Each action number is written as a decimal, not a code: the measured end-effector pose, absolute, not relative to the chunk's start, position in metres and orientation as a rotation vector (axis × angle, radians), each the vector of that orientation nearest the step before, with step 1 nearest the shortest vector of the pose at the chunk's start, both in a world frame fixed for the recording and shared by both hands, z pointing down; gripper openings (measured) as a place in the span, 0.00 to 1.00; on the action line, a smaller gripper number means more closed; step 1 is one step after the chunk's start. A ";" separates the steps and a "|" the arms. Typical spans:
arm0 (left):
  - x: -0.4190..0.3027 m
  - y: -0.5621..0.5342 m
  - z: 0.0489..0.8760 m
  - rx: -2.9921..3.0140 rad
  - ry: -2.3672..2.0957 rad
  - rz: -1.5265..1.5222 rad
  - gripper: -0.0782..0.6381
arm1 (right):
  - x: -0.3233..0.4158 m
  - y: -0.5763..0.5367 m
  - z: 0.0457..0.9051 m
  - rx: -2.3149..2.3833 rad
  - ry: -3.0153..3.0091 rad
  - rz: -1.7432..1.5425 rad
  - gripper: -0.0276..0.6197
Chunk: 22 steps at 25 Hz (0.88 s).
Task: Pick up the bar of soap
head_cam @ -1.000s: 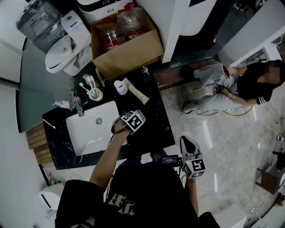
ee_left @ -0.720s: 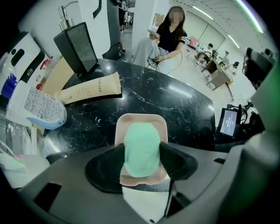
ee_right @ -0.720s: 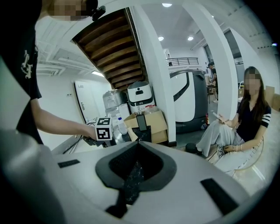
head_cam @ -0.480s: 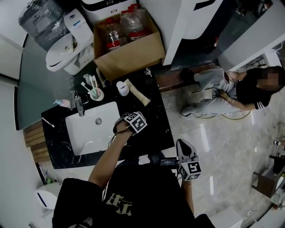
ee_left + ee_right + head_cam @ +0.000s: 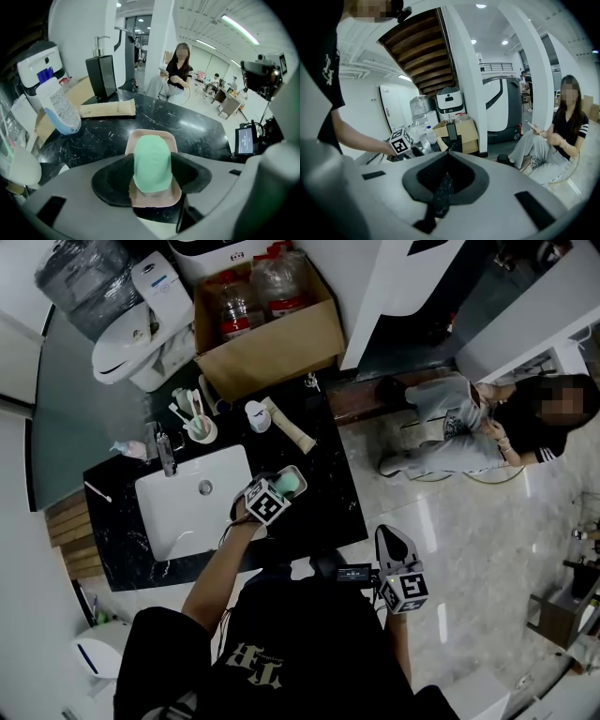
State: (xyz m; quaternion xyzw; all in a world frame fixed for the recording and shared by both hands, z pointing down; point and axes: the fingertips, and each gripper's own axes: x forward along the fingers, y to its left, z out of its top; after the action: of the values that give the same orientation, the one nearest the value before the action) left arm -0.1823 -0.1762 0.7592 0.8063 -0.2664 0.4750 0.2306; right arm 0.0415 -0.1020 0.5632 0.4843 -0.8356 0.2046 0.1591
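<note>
Black marble makes up the counter [image 5: 323, 498], with a white sink [image 5: 183, 502] sunk into its left half and an open cardboard box [image 5: 272, 343] standing past its far edge. A beige tube [image 5: 289, 426] lies near the far right corner. The left gripper [image 5: 281, 488] reaches over the counter just right of the sink, about midway between the far and near edges. Its two black pads are pressed against the sides of the green bar of soap [image 5: 151, 164], which sits over a pinkish soap dish [image 5: 151, 137] — whether it is clear of the dish I cannot tell. The right gripper [image 5: 393, 542] hangs off the counter's near right corner over the pale floor, jaws drawn together, nothing between them.
</note>
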 end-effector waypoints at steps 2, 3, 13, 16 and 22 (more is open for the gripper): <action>-0.184 -0.175 0.756 2.248 -0.758 1.272 0.47 | 0.041 -0.099 0.563 1.384 -2.383 0.583 0.06; -0.185 -0.174 0.755 2.262 -0.770 1.258 0.47 | 0.040 -0.098 0.563 1.383 -2.382 0.583 0.06; -0.192 -0.163 0.695 2.447 -0.919 0.768 0.47 | 0.030 -0.093 0.559 1.362 -2.384 0.562 0.06; -0.197 -0.162 0.655 2.500 -0.985 0.558 0.47 | 0.025 -0.095 0.555 1.347 -2.397 0.544 0.06; -0.212 -0.156 0.568 2.581 -1.088 0.180 0.47 | 0.009 -0.100 0.546 1.307 -2.444 0.508 0.06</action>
State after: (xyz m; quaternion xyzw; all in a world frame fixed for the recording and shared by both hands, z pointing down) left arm -0.2124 -0.1562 0.5677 0.9067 -0.3822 0.0634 0.1668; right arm 0.0091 -0.1002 0.5456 0.4577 -0.8561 0.1780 0.1611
